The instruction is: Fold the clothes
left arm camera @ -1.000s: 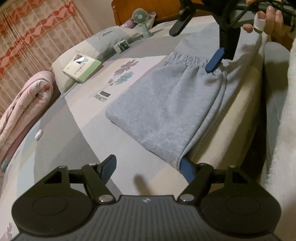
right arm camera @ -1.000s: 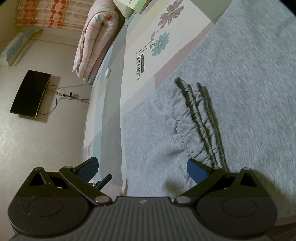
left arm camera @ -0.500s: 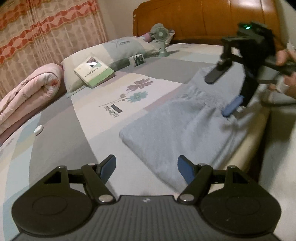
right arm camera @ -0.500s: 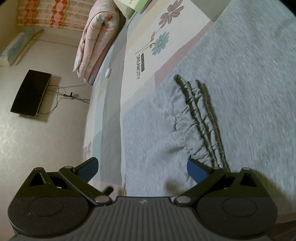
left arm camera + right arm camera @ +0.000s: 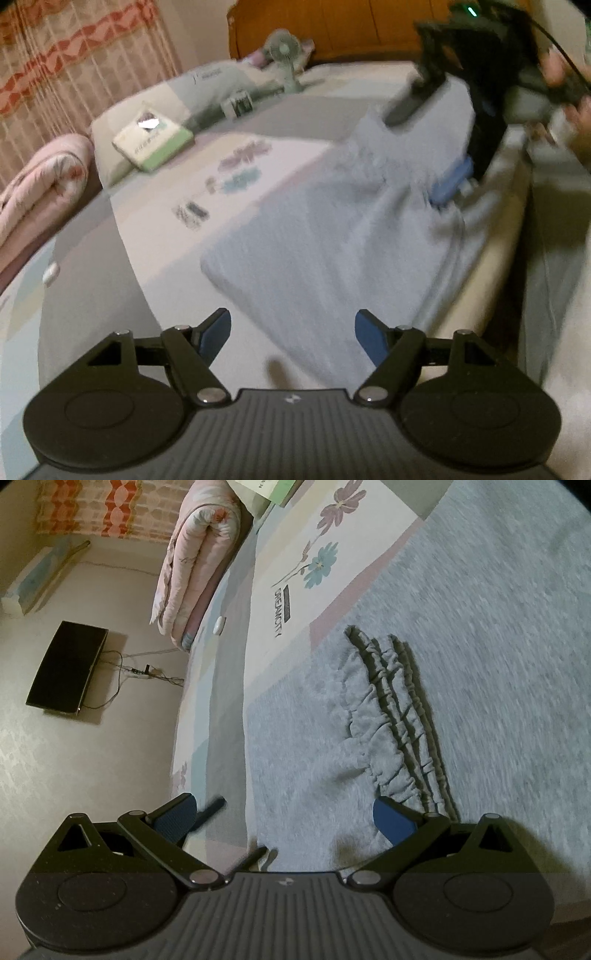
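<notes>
Left gripper [image 5: 293,334]: jaws spread, nothing between them, low centre of frame above the grey trousers [image 5: 332,236]. Right gripper [image 5: 284,818]: jaws spread over the gathered waistband [image 5: 391,709]. Trousers lie folded on the bedsheet [image 5: 155,236], frame centre.

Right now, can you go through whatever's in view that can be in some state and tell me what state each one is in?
Left gripper: open, nothing between the jaws.
Right gripper: open, one finger on the sweatpants beside the waistband.
Grey sweatpants: folded over, lying flat on the bed.
Elastic waistband: gathered, layers stacked.
Pink quilt: rolled up at the bed's edge.
Book: closed, lying on the pillow.
Small fan: upright; running or not, cannot tell.
</notes>
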Motion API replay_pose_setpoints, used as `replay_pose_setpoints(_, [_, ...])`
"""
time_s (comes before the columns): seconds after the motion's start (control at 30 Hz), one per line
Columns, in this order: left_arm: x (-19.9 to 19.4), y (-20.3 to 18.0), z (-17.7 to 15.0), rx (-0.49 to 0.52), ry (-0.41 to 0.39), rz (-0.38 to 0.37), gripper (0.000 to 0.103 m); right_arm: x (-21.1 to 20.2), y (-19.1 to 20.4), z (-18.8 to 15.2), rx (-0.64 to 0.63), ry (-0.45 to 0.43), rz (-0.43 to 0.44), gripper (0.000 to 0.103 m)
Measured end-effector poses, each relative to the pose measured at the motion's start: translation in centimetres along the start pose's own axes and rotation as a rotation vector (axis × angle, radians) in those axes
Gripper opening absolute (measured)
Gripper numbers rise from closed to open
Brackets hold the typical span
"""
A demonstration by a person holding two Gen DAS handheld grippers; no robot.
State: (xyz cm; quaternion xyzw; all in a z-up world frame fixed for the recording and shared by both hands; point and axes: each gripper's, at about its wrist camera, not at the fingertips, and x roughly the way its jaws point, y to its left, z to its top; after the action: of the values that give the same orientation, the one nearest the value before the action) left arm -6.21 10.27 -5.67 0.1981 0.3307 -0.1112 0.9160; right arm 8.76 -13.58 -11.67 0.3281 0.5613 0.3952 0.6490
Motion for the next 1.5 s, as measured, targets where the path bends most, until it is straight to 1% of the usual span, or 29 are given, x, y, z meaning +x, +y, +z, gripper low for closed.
replay_pose_setpoints(0.03, [0.2,0.3,0.5,-0.014,-0.018,-0.008,0.075,0.0,0.1,0.0,-0.003,0.0,-0.002,0.103])
replay_pose_setpoints(0.1, [1.1,0.9,1.3,-0.062,-0.046,-0.051,0.075,-0.1,0.1,0.0,-0.002,-0.002,-0.001,0.103])
replay_pose_setpoints(0.17, [2.7,1.6,1.6,-0.122,-0.04,-0.109,0.075,-0.1,0.0,0.0,-0.001,-0.002,0.001,0.103])
replay_pose_setpoints(0.2, [3.5,1.9,1.5,-0.16,-0.022,-0.135,0.075,-0.1,-0.1,0.0,0.003,-0.003,0.006,0.103])
replay_pose_setpoints(0.23, [4.6,2.4,1.2,-0.204,0.013,-0.149,0.075,-0.1,-0.2,0.0,0.007,-0.003,0.011,0.103])
replay_pose_setpoints(0.3, [6.2,3.2,0.4,-0.287,0.081,-0.151,0.076,-0.2,-0.4,0.0,0.013,-0.003,0.02,0.103])
replay_pose_setpoints(0.37, [5.9,3.7,0.0,-0.324,0.072,-0.162,0.076,-0.3,-0.7,0.0,0.016,-0.004,0.029,0.103])
replay_pose_setpoints(0.4, [5.6,3.8,0.3,-0.325,0.078,-0.159,0.075,-0.4,-0.7,0.0,0.015,-0.004,0.032,0.103])
replay_pose_setpoints(0.43, [5.2,3.8,0.6,-0.32,0.068,-0.156,0.075,-0.5,-0.6,0.0,0.012,-0.004,0.032,0.103])
replay_pose_setpoints(0.53, [4.5,4.4,1.9,-0.322,0.01,-0.167,0.076,-1.1,0.2,-0.1,-0.021,-0.016,0.02,0.103])
replay_pose_setpoints(0.6, [5.0,4.8,2.7,-0.34,-0.019,-0.168,0.077,-1.7,1.0,-0.2,-0.054,-0.037,0.006,0.103])
replay_pose_setpoints(0.63, [5.7,5.0,3.1,-0.348,-0.021,-0.16,0.077,-2.1,1.3,-0.3,-0.067,-0.048,0.002,0.103])
replay_pose_setpoints(0.67, [6.6,5.1,3.3,-0.363,-0.01,-0.154,0.077,-2.5,1.5,-0.3,-0.078,-0.059,-0.001,0.103])
replay_pose_setpoints(0.73, [9.0,5.5,3.2,-0.414,0.042,-0.145,0.077,-3.3,1.6,-0.3,-0.089,-0.081,-0.007,0.103])
replay_pose_setpoints(0.77, [10.1,5.6,3.1,-0.436,0.066,-0.14,0.075,-3.7,1.6,-0.2,-0.091,-0.093,-0.011,0.103])
replay_pose_setpoints(0.8, [10.5,5.5,3.0,-0.439,0.072,-0.136,0.076,-4.1,1.5,-0.2,-0.09,-0.104,-0.018,0.103])
replay_pose_setpoints(0.83, [10.4,5.2,3.2,-0.418,0.062,-0.128,0.078,-4.6,1.3,-0.1,-0.088,-0.117,-0.025,0.103])
replay_pose_setpoints(0.9, [9.8,4.5,3.9,-0.38,0.073,-0.115,0.078,-5.7,0.7,0.1,-0.076,-0.147,-0.038,0.103])
replay_pose_setpoints(1.03, [7.6,3.3,5.6,-0.36,-0.012,-0.166,0.078,-7.5,-0.8,0.7,-0.04,-0.214,-0.067,0.103])
replay_pose_setpoints(1.13, [7.2,1.9,7.1,-0.358,-0.066,-0.269,0.08,-8.4,-1.8,0.9,-0.013,-0.246,-0.09,0.103])
replay_pose_setpoints(1.17, [7.7,1.2,7.5,-0.341,-0.071,-0.288,0.081,-8.7,-2.2,0.9,-0.005,-0.257,-0.098,0.103])
replay_pose_setpoints(1.2, [8.2,0.5,7.9,-0.326,-0.072,-0.303,0.081,-8.8,-2.4,0.9,0.003,-0.264,-0.106,0.103])
replay_pose_setpoints(1.27, [9.9,-0.7,8.1,-0.321,-0.032,-0.312,0.081,-9.1,-3.0,0.9,0.015,-0.271,-0.121,0.103])
replay_pose_setpoints(1.33, [12.3,-1.3,7.8,-0.36,0.028,-0.331,0.081,-9.2,-3.5,0.8,0.025,-0.275,-0.128,0.103])
replay_pose_setpoints(1.37, [13.3,-1.2,7.6,-0.397,0.051,-0.345,0.086,-9.3,-3.8,0.8,0.032,-0.276,-0.128,0.103])
replay_pose_setpoints(1.43, [13.4,-0.9,7.6,-0.451,0.039,-0.365,0.087,-9.4,-4.3,0.8,0.045,-0.279,-0.132,0.103])
replay_pose_setpoints(1.5, [12.6,-0.8,8.2,-0.45,0.038,-0.361,0.087,-9.7,-4.7,0.8,0.053,-0.285,-0.137,0.103])
